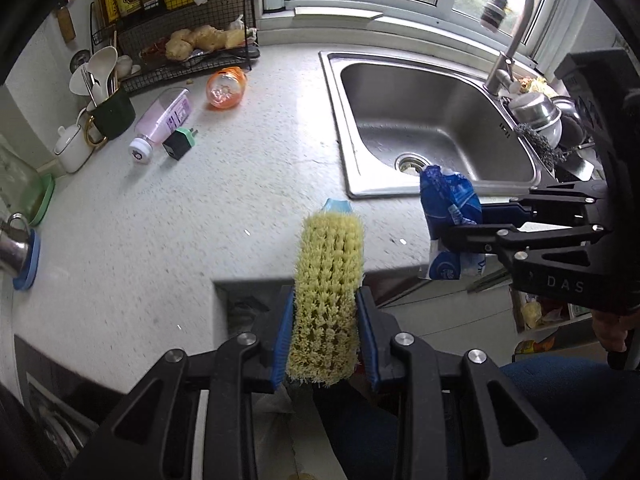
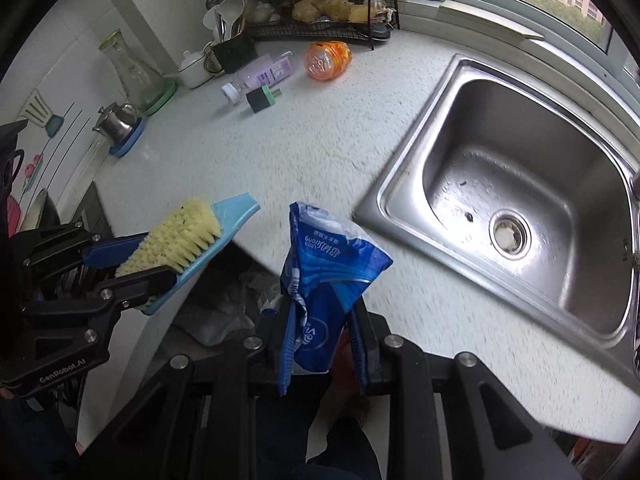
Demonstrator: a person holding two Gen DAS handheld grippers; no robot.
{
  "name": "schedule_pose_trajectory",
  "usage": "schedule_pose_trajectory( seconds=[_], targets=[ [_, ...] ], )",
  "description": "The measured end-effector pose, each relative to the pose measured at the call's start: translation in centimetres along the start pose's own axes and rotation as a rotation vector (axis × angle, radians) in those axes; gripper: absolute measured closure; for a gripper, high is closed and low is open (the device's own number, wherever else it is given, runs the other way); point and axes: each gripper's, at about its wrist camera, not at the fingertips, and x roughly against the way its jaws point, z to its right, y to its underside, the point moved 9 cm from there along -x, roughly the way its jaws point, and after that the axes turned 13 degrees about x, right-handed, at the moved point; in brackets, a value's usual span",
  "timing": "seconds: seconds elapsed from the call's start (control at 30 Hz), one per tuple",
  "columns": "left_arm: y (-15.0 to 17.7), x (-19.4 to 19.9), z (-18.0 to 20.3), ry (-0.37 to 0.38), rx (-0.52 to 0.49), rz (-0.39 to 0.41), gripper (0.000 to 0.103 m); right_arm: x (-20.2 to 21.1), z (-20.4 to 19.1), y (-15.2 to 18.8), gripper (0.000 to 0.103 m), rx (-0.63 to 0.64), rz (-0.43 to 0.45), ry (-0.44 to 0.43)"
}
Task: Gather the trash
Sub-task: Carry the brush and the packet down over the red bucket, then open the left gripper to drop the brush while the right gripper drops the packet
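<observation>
My left gripper (image 1: 325, 320) is shut on a scrub brush (image 1: 328, 280) with yellow bristles and a light blue back, bristles facing the camera. In the right wrist view the left gripper (image 2: 152, 260) holds that brush (image 2: 188, 224) at the left, over the counter's front edge. My right gripper (image 2: 322, 320) is shut on a crumpled blue plastic wrapper (image 2: 328, 248) that sticks up between its pads. The left wrist view shows the right gripper (image 1: 460, 222) and wrapper (image 1: 444, 196) in front of the sink. An orange bottle (image 1: 226, 88) and a pink bottle (image 1: 164, 118) lie at the back of the counter.
A steel sink (image 1: 332, 80) with a faucet (image 1: 516, 20) fills the right side. A wire rack (image 1: 188, 40), utensil cup (image 1: 112, 112) and green-black plug (image 1: 180, 144) stand at the back left. Grey crumpled plastic (image 2: 224, 300) lies below the counter edge.
</observation>
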Motion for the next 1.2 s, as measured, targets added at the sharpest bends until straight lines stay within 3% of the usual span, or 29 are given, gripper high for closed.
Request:
schedule_pose_trajectory(
  seconds=[0.37, 0.6, 0.87, 1.07, 1.2],
  targets=[
    [5.6, 0.4, 5.5, 0.016, 0.003, -0.021, 0.075, 1.9, -0.4, 6.9, 0.081, 0.0, -0.018, -0.005],
    [9.1, -1.3, 5.8, 0.019, 0.038, -0.086, 0.075, 0.9, -0.8, 9.1, 0.081, 0.005, -0.051, -0.008],
    [13.5, -5.6, 5.4, 0.016, 0.069, -0.209, 0.075, -4.4, -1.8, 13.0, 0.081, -0.025, -0.174, -0.056],
    [15.4, -11.6, 4.8, 0.04, 0.078, -0.283, 0.075, -10.0, -1.8, 14.9, 0.081, -0.029, -0.269, -0.065],
    [16.9, -15.9, 4.4, 0.036, 0.061, -0.324, 0.075, -13.4, -1.6, 15.2, 0.081, -0.022, -0.28, -0.07]
  ],
)
